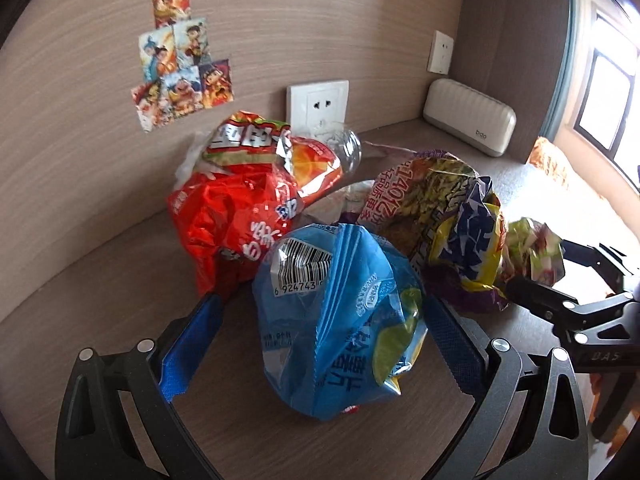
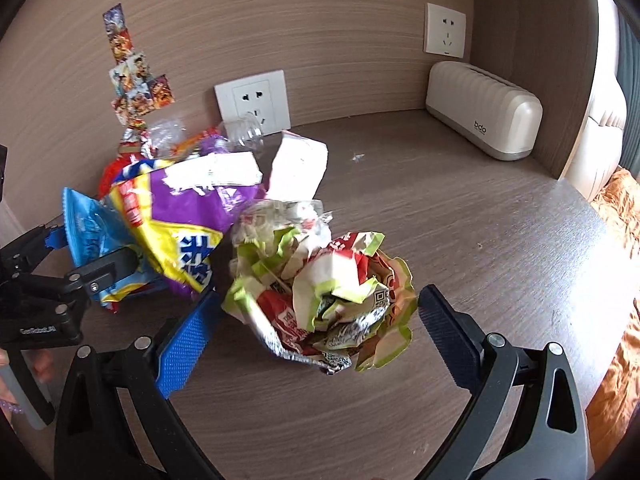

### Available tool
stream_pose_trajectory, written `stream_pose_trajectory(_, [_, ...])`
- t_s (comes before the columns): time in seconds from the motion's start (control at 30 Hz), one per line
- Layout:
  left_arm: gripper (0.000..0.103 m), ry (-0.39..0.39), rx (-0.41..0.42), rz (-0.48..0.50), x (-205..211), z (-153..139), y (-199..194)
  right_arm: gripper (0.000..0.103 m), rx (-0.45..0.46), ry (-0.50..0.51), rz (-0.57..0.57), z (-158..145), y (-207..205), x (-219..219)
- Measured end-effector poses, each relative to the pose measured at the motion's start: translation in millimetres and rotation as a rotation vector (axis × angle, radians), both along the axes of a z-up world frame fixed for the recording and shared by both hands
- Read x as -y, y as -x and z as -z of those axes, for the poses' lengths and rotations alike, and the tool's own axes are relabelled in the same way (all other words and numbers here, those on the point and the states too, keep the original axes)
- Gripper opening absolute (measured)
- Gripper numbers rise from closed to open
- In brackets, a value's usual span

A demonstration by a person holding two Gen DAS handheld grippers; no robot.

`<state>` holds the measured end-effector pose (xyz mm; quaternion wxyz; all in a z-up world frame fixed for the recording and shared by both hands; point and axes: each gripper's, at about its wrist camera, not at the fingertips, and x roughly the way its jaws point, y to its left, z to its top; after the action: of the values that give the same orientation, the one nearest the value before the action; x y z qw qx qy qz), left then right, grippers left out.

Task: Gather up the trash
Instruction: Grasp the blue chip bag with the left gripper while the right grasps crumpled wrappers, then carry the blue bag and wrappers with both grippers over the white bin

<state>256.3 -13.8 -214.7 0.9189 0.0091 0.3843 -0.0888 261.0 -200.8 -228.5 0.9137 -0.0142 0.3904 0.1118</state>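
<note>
Between open left tongs (image 1: 324,308), blue bag (image 1: 340,332)

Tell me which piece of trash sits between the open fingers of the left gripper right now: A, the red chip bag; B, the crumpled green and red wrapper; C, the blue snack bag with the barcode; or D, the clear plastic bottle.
C: in the left wrist view the blue snack bag sits between the spread fingers of the left gripper, which have not closed on it.

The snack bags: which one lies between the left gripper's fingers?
The blue bag, with the barcode on top. The left gripper is open around it. The red bag and the yellow-purple bag lie beyond the fingertips.
</note>
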Motion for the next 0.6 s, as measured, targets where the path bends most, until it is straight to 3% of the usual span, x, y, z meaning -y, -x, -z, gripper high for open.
stream_pose_trajectory(0.1, [0.095,0.012,-0.023,0.025,6,4,-4,0.098,-0.001,-0.017,0.01,3,-4,5])
stream_pose_trajectory(0.2, [0.087,0.007,-0.024,0.036,11,7,-3,0.075,0.017,-0.019,0.009,3,-4,8])
stream_pose_trajectory(0.27, [0.083,-0.002,-0.023,0.038,14,6,0,0.067,0.024,-0.005,0.002,-1,-1,8])
stream_pose_trajectory(0.6, [0.081,-0.011,0.029,0.02,24,-34,34,0.065,0.069,-0.055,0.009,-44,28,25])
